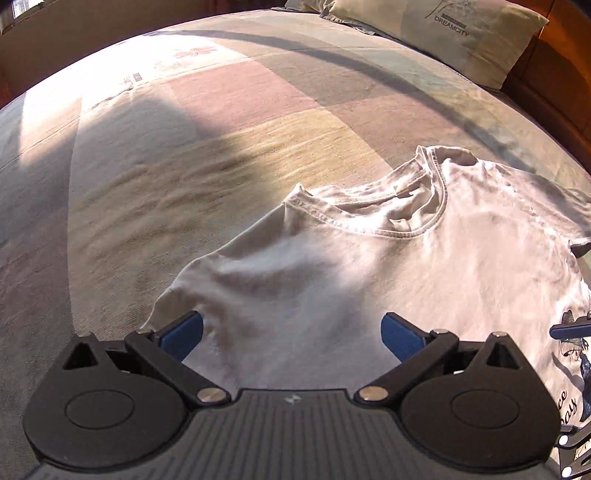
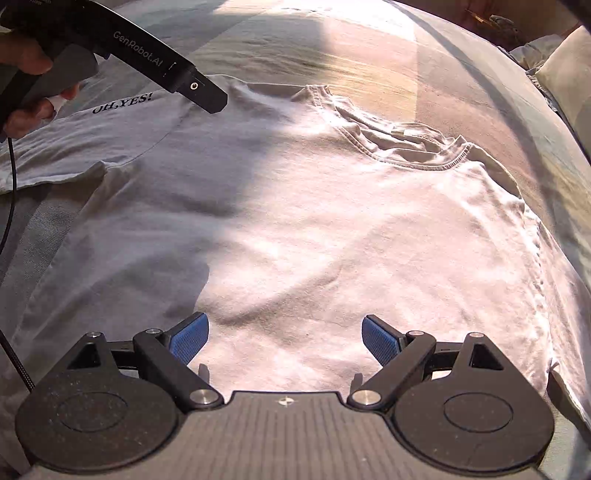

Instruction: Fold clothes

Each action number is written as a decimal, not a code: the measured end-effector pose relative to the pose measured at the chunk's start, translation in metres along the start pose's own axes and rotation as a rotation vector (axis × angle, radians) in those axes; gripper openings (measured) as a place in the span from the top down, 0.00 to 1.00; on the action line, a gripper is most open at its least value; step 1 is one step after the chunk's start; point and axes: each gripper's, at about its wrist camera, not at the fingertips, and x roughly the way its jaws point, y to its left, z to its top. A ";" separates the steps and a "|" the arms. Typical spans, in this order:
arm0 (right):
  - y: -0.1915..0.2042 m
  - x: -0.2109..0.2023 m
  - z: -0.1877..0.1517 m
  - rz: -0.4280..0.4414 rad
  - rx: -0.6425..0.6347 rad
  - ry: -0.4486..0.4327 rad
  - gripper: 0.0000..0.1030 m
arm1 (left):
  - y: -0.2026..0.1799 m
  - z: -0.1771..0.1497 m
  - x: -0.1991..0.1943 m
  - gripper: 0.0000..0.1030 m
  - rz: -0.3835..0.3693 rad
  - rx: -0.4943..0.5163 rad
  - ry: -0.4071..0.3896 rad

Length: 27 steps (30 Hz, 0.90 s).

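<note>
**Left wrist view: white T-shirt lies spread on the bed**

Left wrist view shows us the white cotton T-shirt [image 1: 369, 266] lying flat on the pastel patchwork bedspread [image 1: 221, 110], collar away from us, with small wrinkles around the ribbed neckline. One sleeve carries the dark print "OH,YES!" in the right wrist view. Sunlight falls on half of the cloth; the other half is in shadow.

We hold the left gripper [image 1: 291, 332] with its blue pads wide apart above the shirt, nothing between them. Our right gripper [image 2: 284, 338] is also spread wide and empty over the shirt body.

A cream pillow [image 1: 443, 33] with "DREAMCITY" lettering lies at the head of the bed, well apart from the shirt.
</note>
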 end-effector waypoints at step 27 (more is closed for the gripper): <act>-0.125 -0.005 -0.065 -0.019 0.202 -0.031 0.06 | -0.060 0.097 0.064 0.02 -0.093 -0.169 0.036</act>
